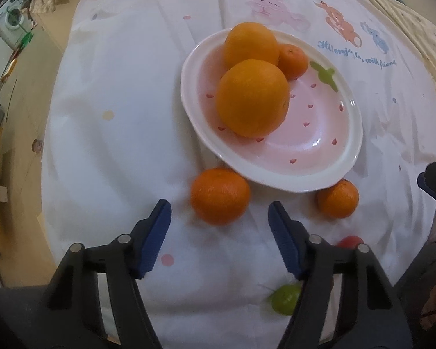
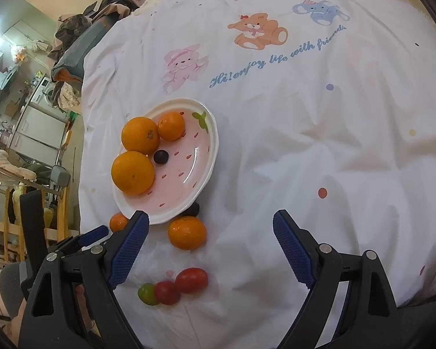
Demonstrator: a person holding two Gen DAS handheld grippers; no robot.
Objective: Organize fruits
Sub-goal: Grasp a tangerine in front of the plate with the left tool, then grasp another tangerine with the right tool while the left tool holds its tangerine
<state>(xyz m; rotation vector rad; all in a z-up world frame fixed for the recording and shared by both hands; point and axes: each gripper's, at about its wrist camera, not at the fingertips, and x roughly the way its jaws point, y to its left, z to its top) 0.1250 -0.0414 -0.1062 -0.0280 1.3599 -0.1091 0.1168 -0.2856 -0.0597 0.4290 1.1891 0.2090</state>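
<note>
Left gripper (image 1: 219,218) spread, empty; mandarin (image 1: 220,195) lay just beyond fingertips, near plate (image 1: 279,176); right gripper (image 2: 210,226) spread, farther.

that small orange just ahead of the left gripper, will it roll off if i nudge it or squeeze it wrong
The small orange looks round and lies loose on the soft white cloth, so an off-centre nudge would probably roll it, though the wrinkles may slow it. Its dimpled skin suggests decent friction against the ribbed blue pads. It looks firm, likely tolerating a moderate squeeze.

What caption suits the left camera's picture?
Open left gripper near a mandarin beside a strawberry plate of oranges.
</note>
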